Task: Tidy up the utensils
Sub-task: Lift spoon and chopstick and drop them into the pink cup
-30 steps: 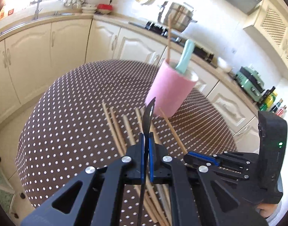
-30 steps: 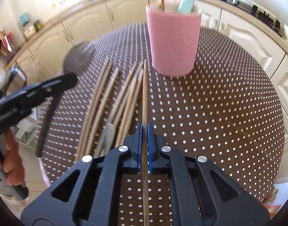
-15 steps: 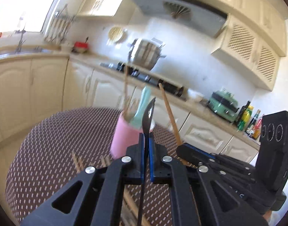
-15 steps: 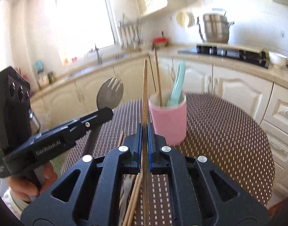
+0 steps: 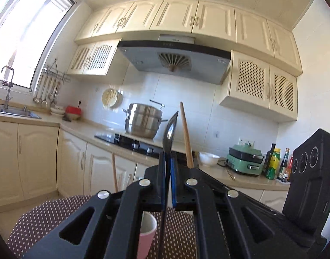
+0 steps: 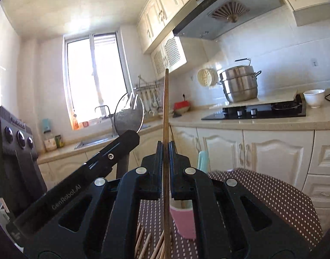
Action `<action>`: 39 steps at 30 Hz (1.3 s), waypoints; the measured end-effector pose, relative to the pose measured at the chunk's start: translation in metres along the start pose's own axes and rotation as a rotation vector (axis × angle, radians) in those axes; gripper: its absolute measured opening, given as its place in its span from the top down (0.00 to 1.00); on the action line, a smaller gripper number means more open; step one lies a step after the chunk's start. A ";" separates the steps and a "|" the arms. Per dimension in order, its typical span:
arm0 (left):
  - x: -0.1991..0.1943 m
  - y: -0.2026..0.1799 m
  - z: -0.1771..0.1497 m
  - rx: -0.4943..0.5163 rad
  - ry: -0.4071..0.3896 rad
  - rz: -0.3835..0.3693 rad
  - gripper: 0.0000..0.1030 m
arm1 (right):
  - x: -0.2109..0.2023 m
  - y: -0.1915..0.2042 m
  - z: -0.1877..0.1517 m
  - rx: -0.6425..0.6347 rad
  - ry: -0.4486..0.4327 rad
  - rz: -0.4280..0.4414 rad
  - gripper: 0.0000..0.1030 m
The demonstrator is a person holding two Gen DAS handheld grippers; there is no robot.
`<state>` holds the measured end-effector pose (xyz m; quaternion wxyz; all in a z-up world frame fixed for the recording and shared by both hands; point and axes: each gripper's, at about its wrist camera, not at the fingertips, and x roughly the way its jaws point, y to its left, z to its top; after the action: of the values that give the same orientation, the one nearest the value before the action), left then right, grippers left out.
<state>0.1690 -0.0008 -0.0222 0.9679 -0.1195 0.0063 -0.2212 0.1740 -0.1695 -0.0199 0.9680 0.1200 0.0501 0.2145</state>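
**Two Grippers, Two Utensils Held Up High**

Fingers of the left gripper (image 5: 168, 179) pinch tight on a dark spork (image 5: 170, 129), its head pointing to 12 o'clock. The right gripper (image 6: 165, 168) squeezes one wooden chopstick (image 6: 166, 108), standing straight up. A pink cup (image 6: 183, 221) sits low on the dotted table (image 6: 273, 194), just right of that chopstick. More chopsticks (image 6: 143, 243) lie at 7 o'clock of the cup.
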 end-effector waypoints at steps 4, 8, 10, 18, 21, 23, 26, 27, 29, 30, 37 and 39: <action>0.020 0.012 0.001 -0.036 -0.022 -0.013 0.96 | 0.018 -0.008 0.007 0.006 -0.033 -0.017 0.94; 0.039 0.027 0.000 -0.081 -0.021 -0.005 0.96 | 0.033 -0.017 0.007 0.018 -0.060 -0.035 0.94; 0.048 0.034 -0.003 -0.108 -0.020 -0.009 0.96 | 0.042 -0.023 0.008 0.031 -0.073 -0.044 0.94; 0.080 0.063 -0.018 -0.202 -0.016 -0.002 0.96 | 0.065 -0.034 0.004 0.048 -0.106 -0.050 0.94; 0.087 0.070 -0.025 -0.212 -0.006 0.009 0.96 | 0.073 -0.037 0.003 0.054 -0.107 -0.049 0.94; 0.091 0.073 -0.031 -0.214 0.004 0.014 0.96 | 0.078 -0.038 0.002 0.059 -0.107 -0.049 0.94; 0.096 0.078 -0.039 -0.231 0.014 0.034 0.96 | 0.083 -0.041 0.000 0.065 -0.114 -0.059 0.94; 0.097 0.081 -0.042 -0.240 0.012 0.042 0.96 | 0.085 -0.043 -0.001 0.075 -0.117 -0.065 0.94; 0.098 0.083 -0.048 -0.241 0.016 0.057 0.96 | 0.087 -0.047 -0.002 0.091 -0.119 -0.069 0.94; 0.099 0.084 -0.050 -0.241 0.019 0.061 0.96 | 0.089 -0.047 -0.003 0.093 -0.120 -0.070 0.94; 0.103 0.089 -0.059 -0.236 0.025 0.101 0.96 | 0.092 -0.050 0.001 0.109 -0.127 -0.066 0.94; 0.104 0.089 -0.060 -0.240 0.033 0.124 0.96 | 0.092 -0.048 0.000 0.102 -0.124 -0.066 0.94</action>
<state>0.2969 0.0189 -0.0975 0.9582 -0.2300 0.0558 -0.1607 0.2766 -0.1719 -0.0359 0.9684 0.1803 0.0045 0.1720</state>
